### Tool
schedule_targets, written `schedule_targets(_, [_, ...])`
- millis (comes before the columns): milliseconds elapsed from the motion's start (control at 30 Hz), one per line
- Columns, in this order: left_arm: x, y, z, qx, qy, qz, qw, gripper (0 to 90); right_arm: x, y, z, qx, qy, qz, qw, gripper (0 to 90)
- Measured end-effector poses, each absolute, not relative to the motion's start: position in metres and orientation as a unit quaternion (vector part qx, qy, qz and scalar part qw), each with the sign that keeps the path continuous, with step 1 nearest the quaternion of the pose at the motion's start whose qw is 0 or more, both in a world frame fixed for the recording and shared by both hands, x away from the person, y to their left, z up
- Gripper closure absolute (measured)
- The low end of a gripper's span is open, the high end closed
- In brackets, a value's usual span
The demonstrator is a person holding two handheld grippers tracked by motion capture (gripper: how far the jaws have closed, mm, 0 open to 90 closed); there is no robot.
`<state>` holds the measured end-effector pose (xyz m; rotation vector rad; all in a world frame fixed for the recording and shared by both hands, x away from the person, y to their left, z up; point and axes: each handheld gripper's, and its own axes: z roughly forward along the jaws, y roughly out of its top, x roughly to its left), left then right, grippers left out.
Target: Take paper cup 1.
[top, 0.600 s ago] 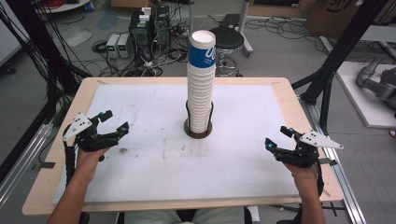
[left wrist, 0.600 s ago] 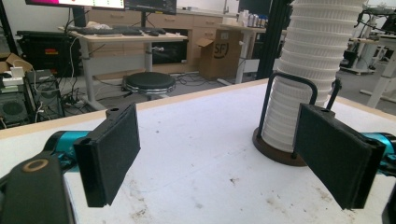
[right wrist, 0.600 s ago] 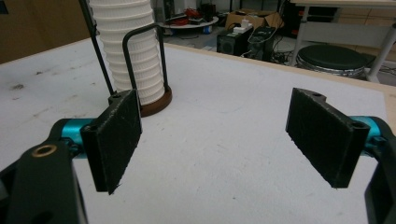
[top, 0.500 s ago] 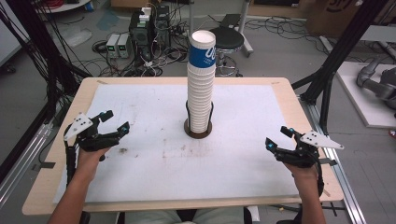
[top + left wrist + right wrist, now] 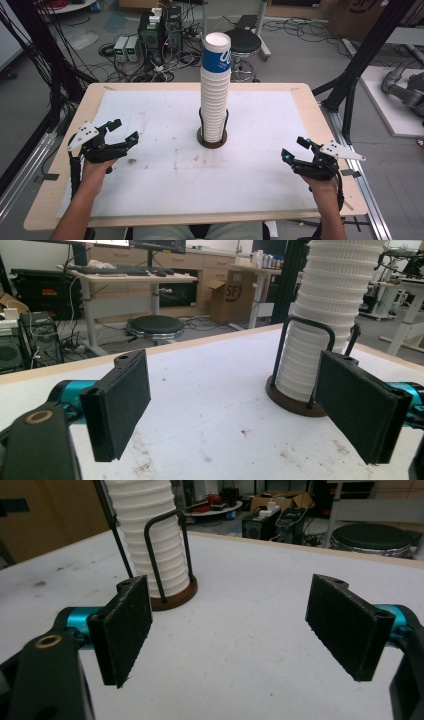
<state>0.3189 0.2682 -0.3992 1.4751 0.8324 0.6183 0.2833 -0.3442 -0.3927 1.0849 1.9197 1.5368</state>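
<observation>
So the surface [image 5: 150, 105] is a wooden top with a scuffed white mat over most of it, sitting in a pretty cluttered lab: cables and electronics boxes on the floor behind, plus a round black stool [image 5: 243, 41].

Dead centre of the mat is a tall stack of paper cups [image 5: 215, 95], all white and ribbed, except the top one has a blue band with a logo. The stack stands upright in a little holder [image 5: 212, 142]: a dark round base with thin black wire loops going up around the lowest cups.

Out to the sides, both well apart from the stack, are the two grippers. The left gripper [image 5: 124, 131] is over the left part of the mat, jaws spread wide with nothing between them. The right gripper [image 5: 296, 148] is over the right part near the edge, same deal, jaws wide apart and empty. In each gripper view the cups sit off to one side, beyond the black pads.
</observation>
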Motion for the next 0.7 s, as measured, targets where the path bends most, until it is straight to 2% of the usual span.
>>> schedule_targets(267, [0.323,0.266,-0.403,0.644,0.366,0.253,0.623,15.0,0.284,-0.341,-0.383,0.392,0.700,0.558,0.214,19.1])
schedule_targets(333, [0.323,0.265,-0.404,0.650,0.368,0.240,0.620,15.0,0.286,-0.335,-0.374,0.384,0.701,0.561,0.215,19.1])
schedule_targets(567, [0.320,0.264,-0.399,0.633,0.378,0.246,0.629,14.8,0.292,-0.319,-0.351,0.357,0.705,0.576,0.209,19.1])
schedule_targets(700, [0.320,0.262,-0.400,0.643,0.379,0.246,0.619,14.8,0.304,-0.306,-0.332,0.344,0.708,0.582,0.202,19.1])
